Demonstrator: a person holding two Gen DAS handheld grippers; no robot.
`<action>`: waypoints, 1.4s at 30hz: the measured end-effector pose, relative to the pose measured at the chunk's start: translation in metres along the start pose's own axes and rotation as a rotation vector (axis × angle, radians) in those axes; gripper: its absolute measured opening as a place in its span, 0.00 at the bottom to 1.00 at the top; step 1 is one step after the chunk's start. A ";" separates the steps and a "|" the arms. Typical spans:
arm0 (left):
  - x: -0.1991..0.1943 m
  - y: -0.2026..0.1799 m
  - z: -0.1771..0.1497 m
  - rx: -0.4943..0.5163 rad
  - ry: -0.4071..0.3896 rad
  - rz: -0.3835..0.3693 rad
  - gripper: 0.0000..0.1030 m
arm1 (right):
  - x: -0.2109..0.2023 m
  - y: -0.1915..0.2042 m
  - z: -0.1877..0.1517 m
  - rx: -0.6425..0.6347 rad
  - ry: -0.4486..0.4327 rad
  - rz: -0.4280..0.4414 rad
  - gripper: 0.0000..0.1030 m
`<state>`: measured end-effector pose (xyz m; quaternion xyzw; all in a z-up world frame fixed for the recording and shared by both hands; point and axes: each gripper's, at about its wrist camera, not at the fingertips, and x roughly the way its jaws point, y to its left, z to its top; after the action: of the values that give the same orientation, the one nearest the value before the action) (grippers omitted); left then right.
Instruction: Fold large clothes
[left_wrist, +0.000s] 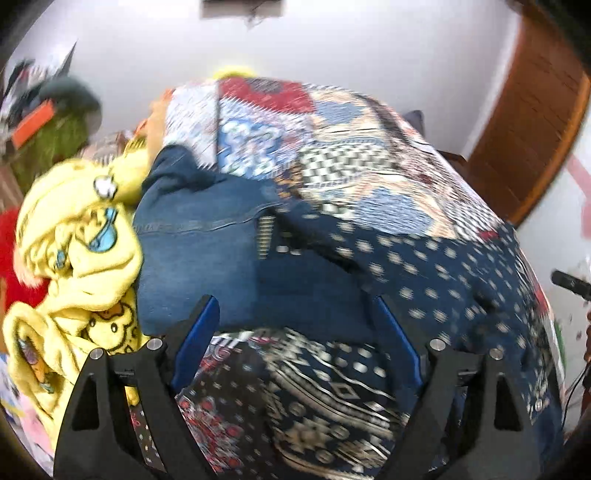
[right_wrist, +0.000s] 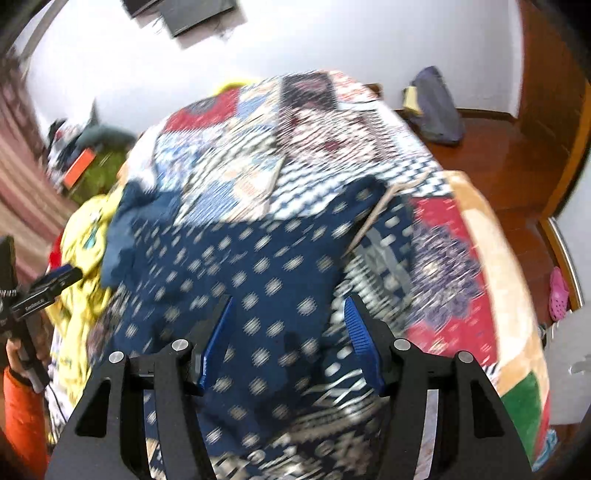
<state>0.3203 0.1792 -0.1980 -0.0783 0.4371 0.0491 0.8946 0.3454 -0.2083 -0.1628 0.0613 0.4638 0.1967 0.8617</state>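
Note:
A large navy garment with pale dots and patterned borders (left_wrist: 424, 273) lies spread over the bed; it also fills the right wrist view (right_wrist: 266, 266). My left gripper (left_wrist: 295, 314) is open above its near part, with nothing between the fingers. My right gripper (right_wrist: 290, 314) is open above the dotted cloth, also empty. A blue denim garment (left_wrist: 199, 236) lies beside the navy one, partly under it; its edge shows in the right wrist view (right_wrist: 122, 236).
A patchwork bedspread (left_wrist: 332, 140) covers the bed (right_wrist: 461, 258). A crumpled yellow printed cloth (left_wrist: 77, 258) lies at the left (right_wrist: 85, 236). A wooden door (left_wrist: 532, 122) and wooden floor (right_wrist: 509, 166) are at the right. The other gripper shows at the left edge (right_wrist: 44, 291).

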 end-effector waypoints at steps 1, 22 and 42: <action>0.009 0.010 0.002 -0.032 0.021 -0.001 0.82 | 0.002 -0.008 0.004 0.025 -0.003 -0.015 0.55; 0.134 0.035 0.009 -0.310 0.243 -0.277 0.74 | 0.087 -0.054 0.019 0.162 0.083 0.022 0.58; 0.039 -0.003 0.032 -0.149 0.043 -0.160 0.14 | 0.045 -0.001 0.050 0.102 -0.007 0.137 0.13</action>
<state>0.3694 0.1827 -0.2091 -0.1802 0.4438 0.0080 0.8778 0.4090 -0.1877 -0.1694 0.1373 0.4648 0.2312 0.8436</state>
